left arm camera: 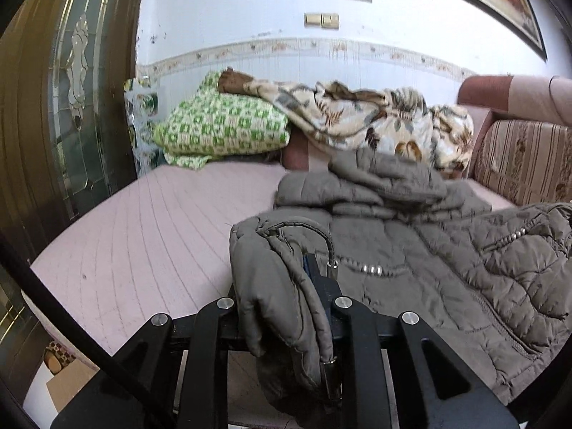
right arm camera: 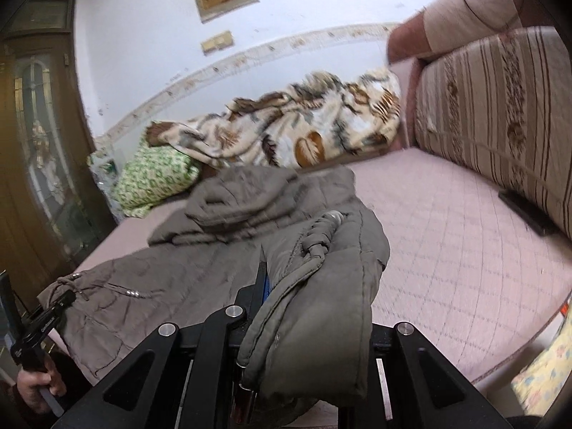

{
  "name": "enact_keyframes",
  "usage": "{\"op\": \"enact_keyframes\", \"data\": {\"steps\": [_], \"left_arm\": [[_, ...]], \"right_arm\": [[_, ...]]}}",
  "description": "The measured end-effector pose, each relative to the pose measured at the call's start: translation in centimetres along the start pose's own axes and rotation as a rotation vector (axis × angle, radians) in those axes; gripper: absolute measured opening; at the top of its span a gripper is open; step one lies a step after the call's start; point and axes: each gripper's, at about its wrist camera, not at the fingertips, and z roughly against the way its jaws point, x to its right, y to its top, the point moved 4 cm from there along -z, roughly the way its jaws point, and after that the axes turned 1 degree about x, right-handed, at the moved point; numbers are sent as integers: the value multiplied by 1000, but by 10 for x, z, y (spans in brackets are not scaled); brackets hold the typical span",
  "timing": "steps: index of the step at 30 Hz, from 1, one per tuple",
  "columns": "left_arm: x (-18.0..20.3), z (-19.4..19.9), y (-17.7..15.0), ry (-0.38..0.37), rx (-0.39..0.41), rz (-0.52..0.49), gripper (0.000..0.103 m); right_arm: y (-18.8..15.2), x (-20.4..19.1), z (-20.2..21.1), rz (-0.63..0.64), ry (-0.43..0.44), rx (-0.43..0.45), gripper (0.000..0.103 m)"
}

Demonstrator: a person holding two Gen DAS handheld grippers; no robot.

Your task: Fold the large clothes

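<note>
So far, the folding has only just started. The big grey-brown puffy coat (left arm camera: 411, 250) lies spread on the pink bed (left arm camera: 143, 243), with its hood (right arm camera: 246, 193) at the far end, close to the flowery blanket (right arm camera: 304, 125) and the green checked pillow (left arm camera: 221, 125).

The left gripper (left arm camera: 307, 286) is pinched tight on the near left corner of the coat. That bunch of cloth hangs over its black fingers. The right gripper (right arm camera: 271, 286) is pinched tight on the near right corner the same way, and a thick flap with a cord droops over it. From the right camera you can see the other tool and the person's hand (right arm camera: 35, 386) far to the left, at the coat's left edge.

Both near corners look lifted off the bed, while the rest of the coat is flat on it. No fold is made yet. I think the bottom edge has to go over toward the hood next. After that, the sleeves and sides need tucking in, so most of the job is left.

The striped sofa back (right arm camera: 500, 125) stands on the right.
</note>
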Motion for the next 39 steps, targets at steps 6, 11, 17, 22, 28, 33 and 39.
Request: {"op": "enact_keyframes", "data": {"steps": [6, 11, 17, 22, 28, 33, 39], "left_arm": [[-11, 27, 40, -14, 83, 52, 20], [-13, 27, 70, -24, 106, 71, 21], [-8, 2, 110, -20, 132, 75, 21], [-5, -40, 148, -24, 109, 126, 23], [5, -124, 193, -16, 56, 163, 27], [12, -204, 212, 21, -18, 184, 33], [-7, -284, 221, 122, -86, 184, 68]], "right_arm": [[30, -9, 30, -15, 62, 63, 17], [56, -7, 40, -63, 106, 111, 17], [86, 2, 20, -123, 144, 136, 17], [123, -1, -12, -130, 155, 156, 17], [166, 9, -89, -187, 145, 119, 17], [189, 20, -170, -224, 102, 60, 17], [190, 56, -257, -325, 5, -31, 18]]}}
